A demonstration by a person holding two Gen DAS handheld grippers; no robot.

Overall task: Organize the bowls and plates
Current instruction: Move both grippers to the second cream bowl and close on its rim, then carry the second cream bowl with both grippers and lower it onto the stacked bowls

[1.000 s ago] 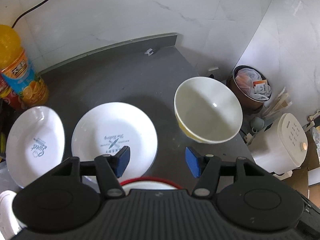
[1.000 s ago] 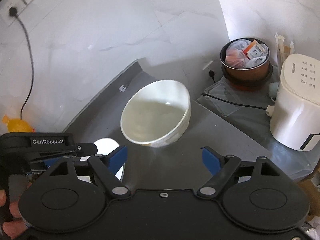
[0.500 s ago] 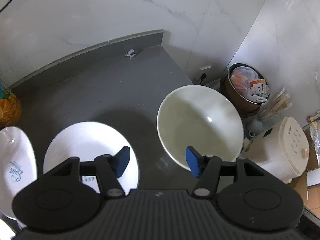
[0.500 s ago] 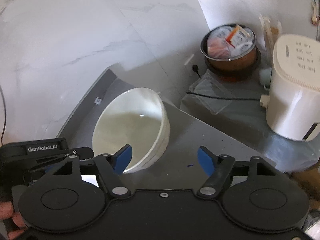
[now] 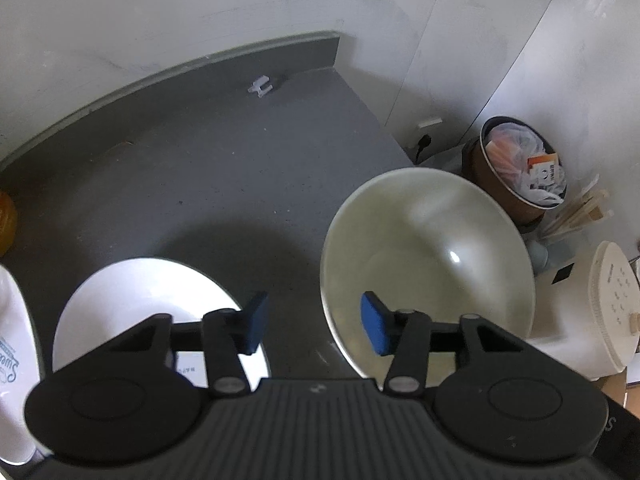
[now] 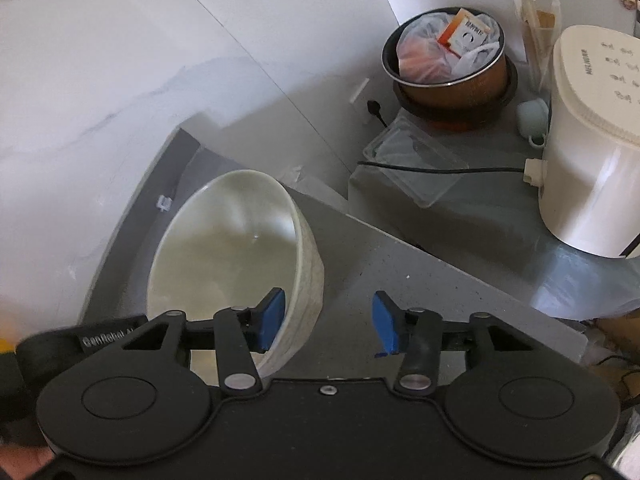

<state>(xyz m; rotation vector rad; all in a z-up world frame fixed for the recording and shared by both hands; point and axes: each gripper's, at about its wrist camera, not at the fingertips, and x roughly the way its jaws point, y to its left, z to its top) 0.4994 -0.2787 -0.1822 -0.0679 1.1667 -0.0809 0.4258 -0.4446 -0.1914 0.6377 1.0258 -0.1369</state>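
On the grey table (image 5: pixel 224 184) near its right edge sits the cream bowl (image 5: pixel 428 264), both the left gripper (image 5: pixel 314 324) and right gripper (image 6: pixel 328 322) astride its rim, jaws just narrowing but still apart, so uneven closing could tip it.

White marble-look wall panels (image 5: pixel 200 20) are enclosing a corner, catching soft daylight. A dark grey countertop (image 5: pixel 224 168) is running along them with a low grey upstand. A lower grey ledge (image 6: pixel 488 216) is sitting beside it, holding a white appliance (image 6: pixel 592 152).
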